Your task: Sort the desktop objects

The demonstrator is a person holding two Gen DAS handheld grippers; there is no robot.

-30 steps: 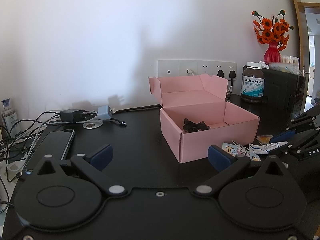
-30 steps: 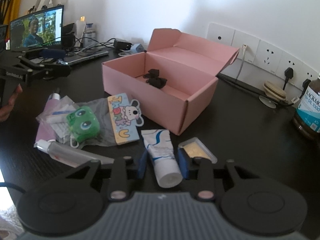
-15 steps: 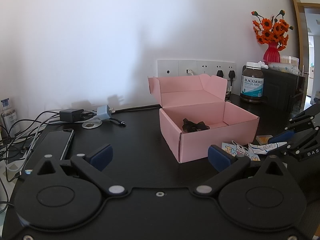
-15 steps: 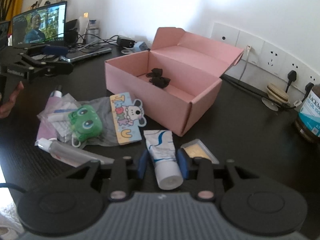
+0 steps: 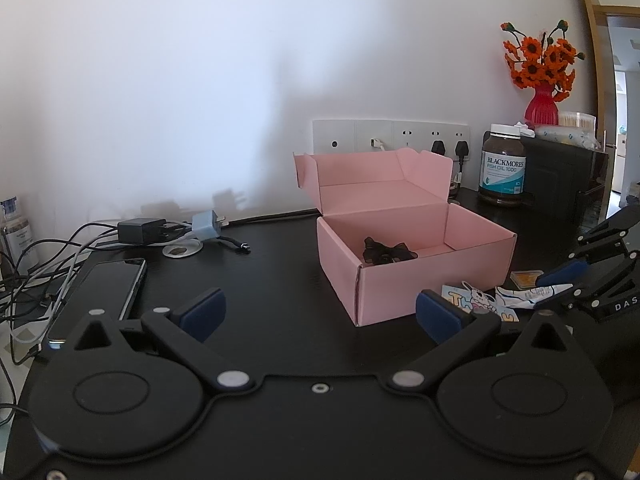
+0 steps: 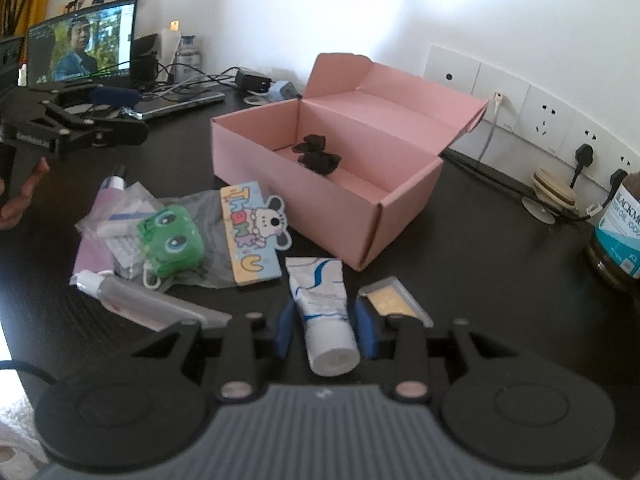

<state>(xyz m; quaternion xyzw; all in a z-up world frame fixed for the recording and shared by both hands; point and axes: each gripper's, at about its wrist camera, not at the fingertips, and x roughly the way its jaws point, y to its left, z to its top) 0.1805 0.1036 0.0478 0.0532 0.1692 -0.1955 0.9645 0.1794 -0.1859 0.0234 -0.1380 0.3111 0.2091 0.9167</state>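
From the left wrist, the left tool [image 5: 318, 312] stands wide open and holds nothing, hovering over the black table [image 5: 280, 272] short of the pink box [image 5: 416, 264].

From the right wrist, the right tool [image 6: 326, 330] is clenched on the white tube [image 6: 324, 316] near its cap end. The tube looks light, soft and squeezable, so the firmer cap end suits gripping. Whether it still rests on the table is hard to tell.

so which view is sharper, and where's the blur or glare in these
Left wrist view is sharper: the bottle label reads cleanly, though the white wall is hazy with soft shadows. Right wrist view is softer overall, the monitor and frame edges smeared, and the socket row bends with fisheye distortion.
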